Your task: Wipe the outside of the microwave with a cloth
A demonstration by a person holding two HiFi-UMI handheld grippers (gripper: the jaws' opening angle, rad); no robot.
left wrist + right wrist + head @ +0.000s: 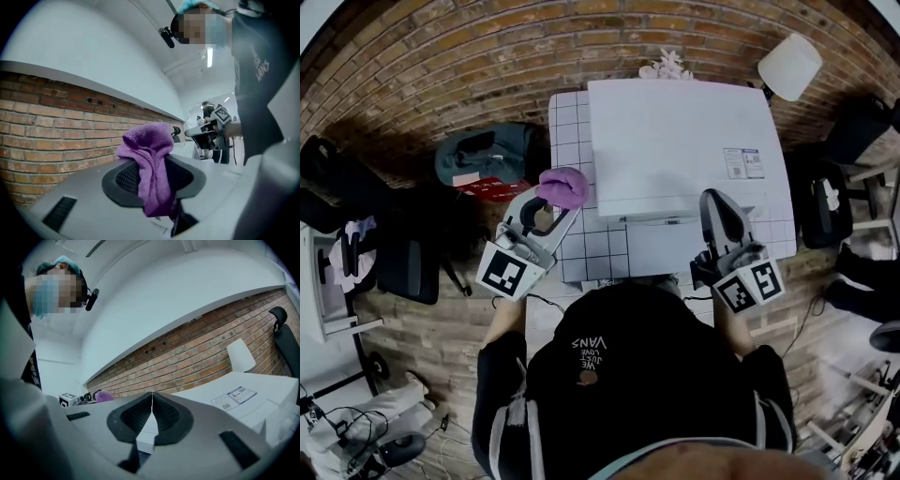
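Purple cloth [563, 187] is bunching in my left gripper's [549, 206] clamped jaws beside the white microwave's [675, 141] left edge, while I am holding my right gripper [720, 199] at its front, jaws pressed together on nothing.

A white microwave [675, 141] stands on a white surface [572, 239] ruled in a grid of squares and covers most of it. Bare squares show along the microwave's left and front. A printed label [742, 162] sits on its top.

I count one white box-shaped microwave [675, 141], one purple terry cloth [564, 187], two grey claws, my left gripper [555, 208] and right gripper [717, 199], one white grid-lined table [567, 122], one white cone lampshade [789, 66].
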